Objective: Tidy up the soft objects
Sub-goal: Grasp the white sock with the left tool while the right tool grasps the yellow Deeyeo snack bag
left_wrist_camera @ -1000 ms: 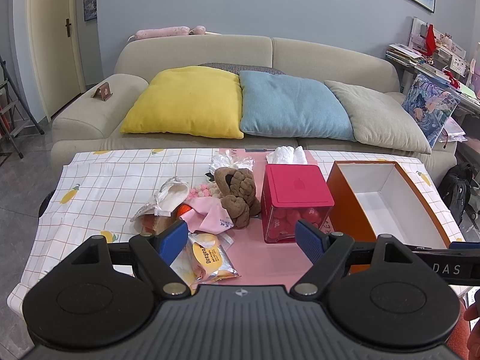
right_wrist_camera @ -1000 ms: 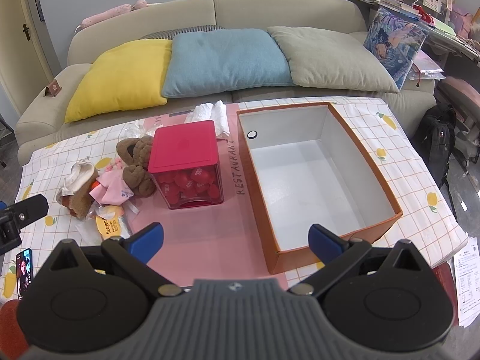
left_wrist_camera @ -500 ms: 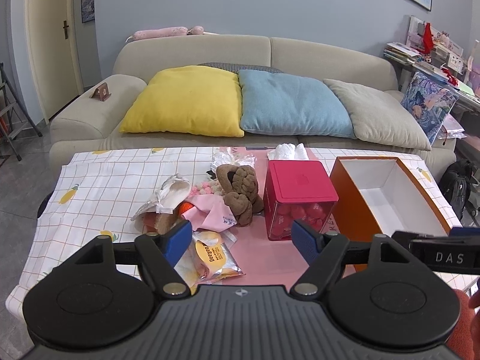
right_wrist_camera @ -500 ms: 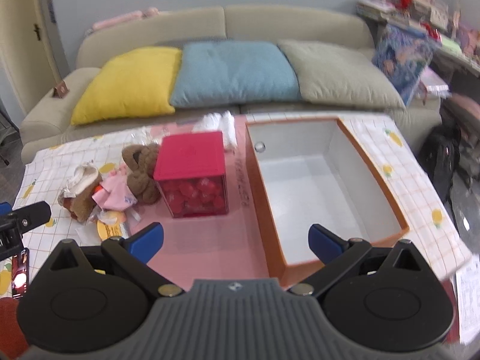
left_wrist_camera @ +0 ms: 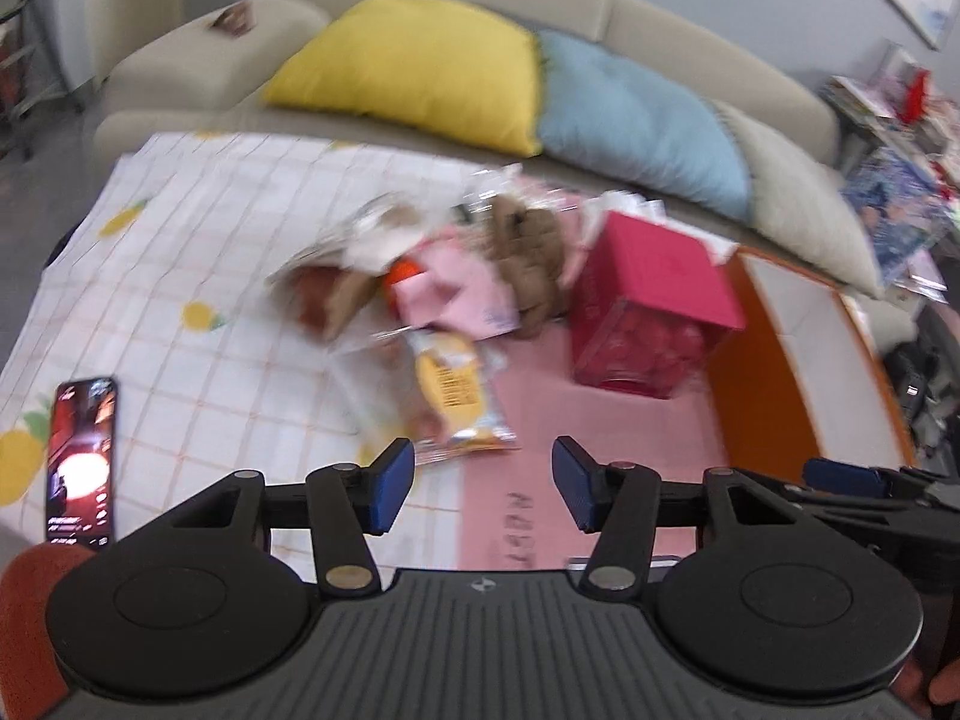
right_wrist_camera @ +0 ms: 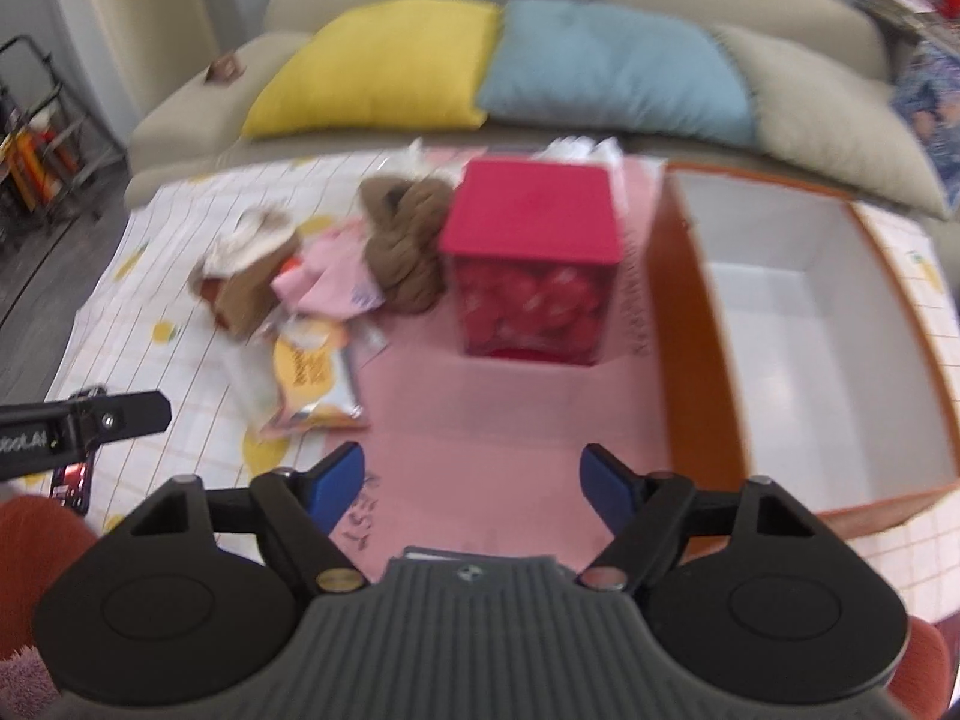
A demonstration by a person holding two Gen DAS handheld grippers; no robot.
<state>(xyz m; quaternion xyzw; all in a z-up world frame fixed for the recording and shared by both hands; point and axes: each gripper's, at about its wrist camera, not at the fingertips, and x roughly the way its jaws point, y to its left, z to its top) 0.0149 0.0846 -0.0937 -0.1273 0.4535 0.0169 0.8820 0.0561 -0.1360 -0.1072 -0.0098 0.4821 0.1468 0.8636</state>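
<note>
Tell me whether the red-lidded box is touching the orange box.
Apart. The right wrist view shows a strip of pink mat between the red-lidded box and the orange box's near wall.

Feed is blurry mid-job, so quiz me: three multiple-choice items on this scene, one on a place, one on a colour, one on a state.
1. Where does the red-lidded container stand?
A. inside the orange box
B. between the brown plush toy and the orange box
C. on the sofa

2. What colour is the orange box inside?
A. white
B. black
C. green

3. What is in the orange box?
A. the plush toy
B. folded cloth
C. nothing visible

Answers: 1 B, the toy lies on one side of it and the box on the other. 2 A, its inner walls and floor are white. 3 C, only bare floor shows.
</note>
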